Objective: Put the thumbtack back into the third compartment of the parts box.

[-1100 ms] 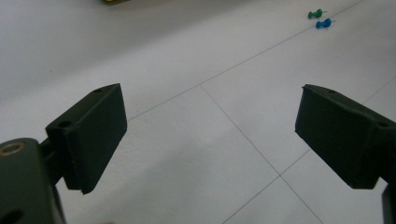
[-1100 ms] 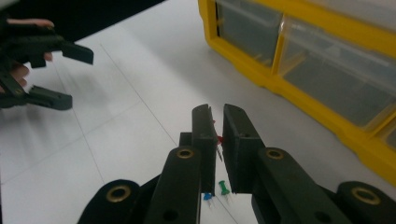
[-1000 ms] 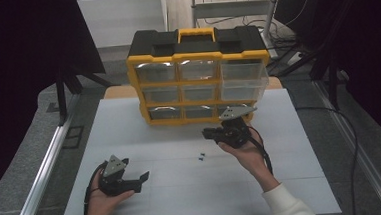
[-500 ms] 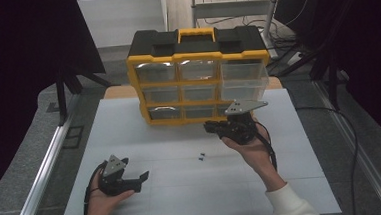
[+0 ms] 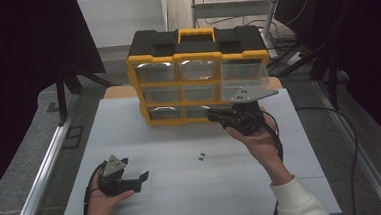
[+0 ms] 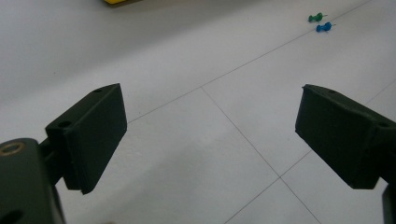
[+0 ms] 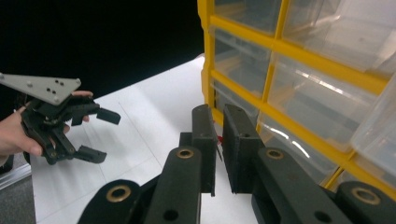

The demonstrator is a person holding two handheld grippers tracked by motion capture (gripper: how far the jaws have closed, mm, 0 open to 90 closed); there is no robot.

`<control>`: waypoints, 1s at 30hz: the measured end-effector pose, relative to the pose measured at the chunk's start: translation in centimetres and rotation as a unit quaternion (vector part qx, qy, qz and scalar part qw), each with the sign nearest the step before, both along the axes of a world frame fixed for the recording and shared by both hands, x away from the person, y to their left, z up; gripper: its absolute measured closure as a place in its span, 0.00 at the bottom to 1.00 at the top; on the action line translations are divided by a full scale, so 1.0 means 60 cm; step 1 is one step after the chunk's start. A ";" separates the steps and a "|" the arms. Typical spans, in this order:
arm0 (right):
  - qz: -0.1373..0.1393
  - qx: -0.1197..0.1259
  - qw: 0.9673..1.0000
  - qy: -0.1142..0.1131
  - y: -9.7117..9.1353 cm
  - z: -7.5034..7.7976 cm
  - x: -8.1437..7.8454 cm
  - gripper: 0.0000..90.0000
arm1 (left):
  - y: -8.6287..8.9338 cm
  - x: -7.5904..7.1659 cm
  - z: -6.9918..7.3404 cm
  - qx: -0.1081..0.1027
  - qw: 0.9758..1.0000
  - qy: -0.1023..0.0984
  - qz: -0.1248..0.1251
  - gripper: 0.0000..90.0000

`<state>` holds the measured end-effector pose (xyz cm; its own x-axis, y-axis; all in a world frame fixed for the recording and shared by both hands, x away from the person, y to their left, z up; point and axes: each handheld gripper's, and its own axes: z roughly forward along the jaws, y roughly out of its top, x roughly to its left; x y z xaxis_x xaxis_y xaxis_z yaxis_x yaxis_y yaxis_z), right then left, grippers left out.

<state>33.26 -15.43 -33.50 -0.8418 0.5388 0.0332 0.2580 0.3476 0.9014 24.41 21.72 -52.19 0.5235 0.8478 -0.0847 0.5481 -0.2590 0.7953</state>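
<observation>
While at organiser (image 7: pixel 272 55), pin (image 7: pixel 216 139) in tool (image 7: pixel 218 117)

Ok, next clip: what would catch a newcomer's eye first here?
The yellow-and-black drawer organizer with clear drawers stands at the far side of the white table. The right gripper is raised in front of its lower drawers, jaws nearly closed on something small and red. The left gripper rests open near the table's front left, and two pushpins, one green and one blue, lie mid-table.

Left tongs (image 6: pixel 210 135) gape; right tongs (image 7: pixel 218 151) seemingly nearly closed.
</observation>
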 end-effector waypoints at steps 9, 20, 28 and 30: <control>-0.008 0.012 1.000 -0.012 -0.006 0.036 0.012 0.93 | 0.001 0.000 0.000 0.001 1.000 0.000 0.001 0.10; -0.023 0.019 0.999 -0.024 -0.016 0.073 0.024 0.93 | 0.000 0.000 0.000 0.001 1.000 -0.002 0.000 0.10; -0.048 0.021 0.998 -0.032 -0.029 0.097 0.043 0.93 | 0.001 0.000 0.001 0.001 1.000 -0.002 0.001 0.10; -0.055 0.023 0.998 -0.033 -0.033 0.104 0.050 0.93 | 0.001 -0.001 0.001 0.001 1.000 -0.002 0.001 0.10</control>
<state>36.26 -17.40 -27.27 -0.7788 0.6272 0.0054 0.2312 0.2790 0.9321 24.37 21.78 -52.15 0.5229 0.8486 -0.0806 0.5445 -0.2598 0.7975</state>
